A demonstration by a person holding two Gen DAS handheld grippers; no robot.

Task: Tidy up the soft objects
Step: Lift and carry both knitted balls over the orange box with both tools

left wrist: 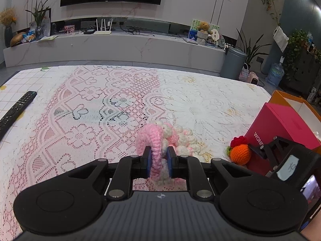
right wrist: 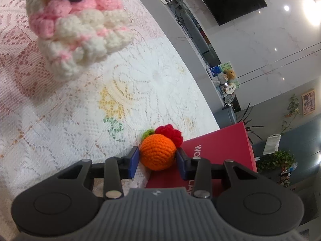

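Observation:
My left gripper (left wrist: 158,156) is shut on a pink and white crocheted toy (left wrist: 160,138) and holds it above the lace tablecloth (left wrist: 90,108). The same toy (right wrist: 80,34) hangs at the upper left of the right wrist view. An orange crocheted ball with a red flower and green leaf (right wrist: 157,152) sits between the fingers of my right gripper (right wrist: 157,161). The blue pads (right wrist: 134,160) stand at its sides, touching or nearly so; the grip is not clear. The ball (left wrist: 239,153) and right gripper (left wrist: 276,156) also show at the right of the left wrist view.
A pink box (left wrist: 280,128) lies at the table's right edge, right behind the orange ball, with an orange box (left wrist: 297,104) beyond it. A black remote control (left wrist: 16,110) lies at the left. A TV cabinet (left wrist: 120,46) stands past the table's far edge.

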